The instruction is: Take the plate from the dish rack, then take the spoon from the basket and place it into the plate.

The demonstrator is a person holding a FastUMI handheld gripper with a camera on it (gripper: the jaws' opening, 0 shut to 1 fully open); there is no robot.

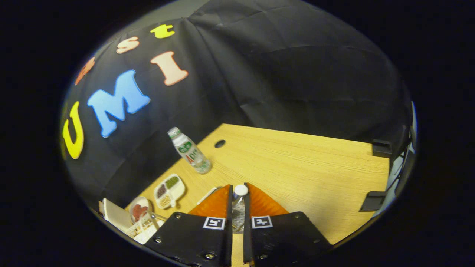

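My gripper (237, 193) is raised above the wooden table (297, 174), its fingers drawn close together. A slim spoon (241, 190) with a round white end sticks up between the fingertips, and both fingers press on it. Its lower part is hidden between the fingers, where some pale mesh shows. A sectioned plate (169, 191) with green and brown patches lies flat on the table, left of the fingers. Further left and lower stands the white dish rack (143, 228), holding a small plate with a red patch (139, 211) and a white plate (115, 215).
A clear plastic bottle (189, 152) with a green label stands beyond the sectioned plate, near the cloth wall. A cable hole (219, 143) is in the tabletop behind it. Two black clamps (382, 148) (373, 201) grip the table's right edge.
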